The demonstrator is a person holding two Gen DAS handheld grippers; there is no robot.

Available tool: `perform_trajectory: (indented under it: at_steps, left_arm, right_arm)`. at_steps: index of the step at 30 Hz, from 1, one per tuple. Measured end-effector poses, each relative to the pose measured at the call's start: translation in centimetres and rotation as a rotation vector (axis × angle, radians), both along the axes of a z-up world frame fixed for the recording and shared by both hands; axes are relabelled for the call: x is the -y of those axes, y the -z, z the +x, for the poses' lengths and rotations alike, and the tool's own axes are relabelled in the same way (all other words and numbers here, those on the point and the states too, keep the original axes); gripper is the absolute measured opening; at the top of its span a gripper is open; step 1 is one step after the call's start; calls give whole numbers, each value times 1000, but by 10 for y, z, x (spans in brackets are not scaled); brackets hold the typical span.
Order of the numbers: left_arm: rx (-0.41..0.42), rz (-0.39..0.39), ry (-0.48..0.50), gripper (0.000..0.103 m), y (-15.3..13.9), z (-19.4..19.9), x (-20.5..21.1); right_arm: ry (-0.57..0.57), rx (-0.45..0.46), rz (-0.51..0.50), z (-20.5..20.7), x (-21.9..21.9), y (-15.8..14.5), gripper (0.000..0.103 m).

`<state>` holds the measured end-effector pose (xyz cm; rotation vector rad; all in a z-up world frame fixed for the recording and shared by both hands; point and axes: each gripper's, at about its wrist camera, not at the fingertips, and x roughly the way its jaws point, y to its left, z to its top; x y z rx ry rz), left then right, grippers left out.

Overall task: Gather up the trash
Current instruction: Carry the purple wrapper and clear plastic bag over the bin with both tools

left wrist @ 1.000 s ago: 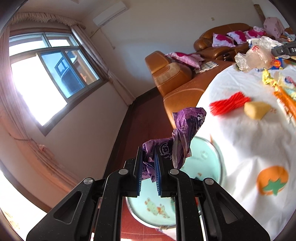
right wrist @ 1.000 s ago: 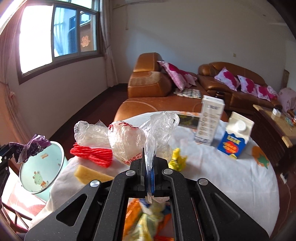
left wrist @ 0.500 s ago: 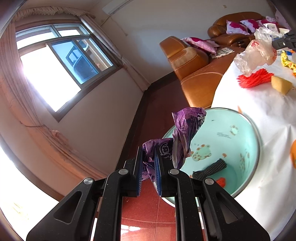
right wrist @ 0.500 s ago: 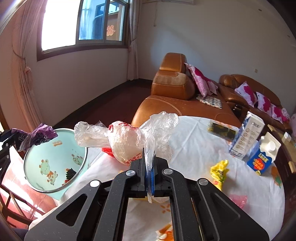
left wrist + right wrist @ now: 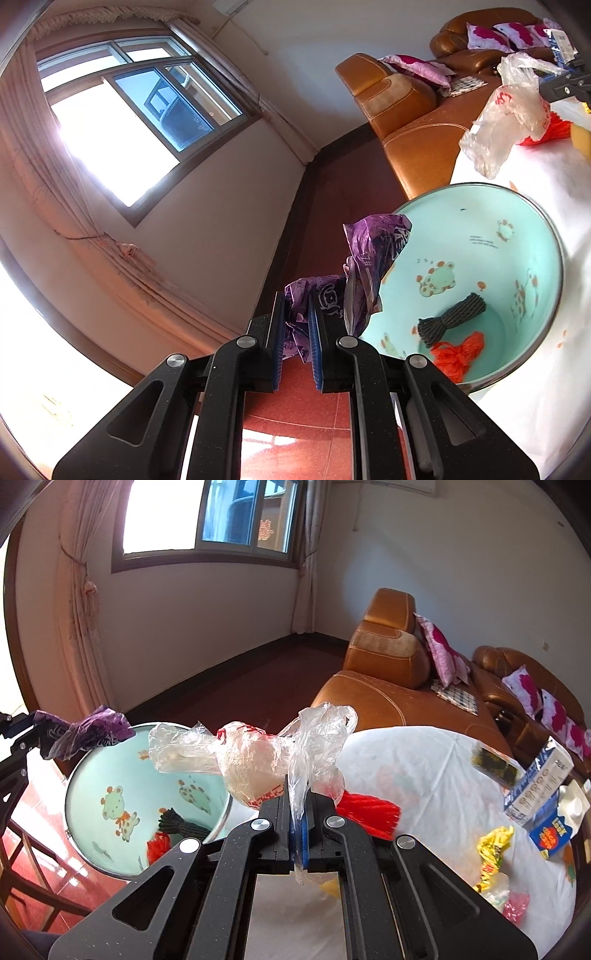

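Observation:
My left gripper [image 5: 296, 306] is shut on a crumpled purple wrapper [image 5: 373, 254], which hangs at the near rim of a mint-green trash bin [image 5: 524, 243]. The bin holds a dark cord bundle [image 5: 452, 318] and a red-orange wad [image 5: 458, 355]. My right gripper [image 5: 297, 794] is shut on a clear plastic bag [image 5: 255, 757] with red print, held over the table edge just right of the bin [image 5: 92, 775]. In the left wrist view that bag [image 5: 506, 110] hangs above the bin's far side; the purple wrapper [image 5: 85, 731] shows at the left in the right wrist view.
A round table with a white cloth [image 5: 417, 775] carries red string [image 5: 369, 810], a yellow wrapper [image 5: 493, 845], a white box [image 5: 539, 779], a blue milk carton [image 5: 557, 821] and a pink wrapper [image 5: 515, 904]. Brown leather sofas [image 5: 388, 686] stand beyond. The floor [image 5: 295, 432] is red tile.
Both grippers have swung toward the bin, which now fills more of each view and shows its contents. The clear bag has moved from over the table to the bin's edge.

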<state>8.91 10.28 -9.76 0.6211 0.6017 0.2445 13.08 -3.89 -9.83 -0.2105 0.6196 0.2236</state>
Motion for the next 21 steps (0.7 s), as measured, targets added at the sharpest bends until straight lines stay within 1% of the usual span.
perform_trajectory:
  at_steps: [9,21]
  left_arm:
    - [-8,-7,-12,12,-1,2,-8]
    - [-14,-6,-12,12,0,5,-8]
  right_arm:
    - [-60,-14,-25,2,-28,6,3]
    - [-90,-22,-35,0,-36,9,3]
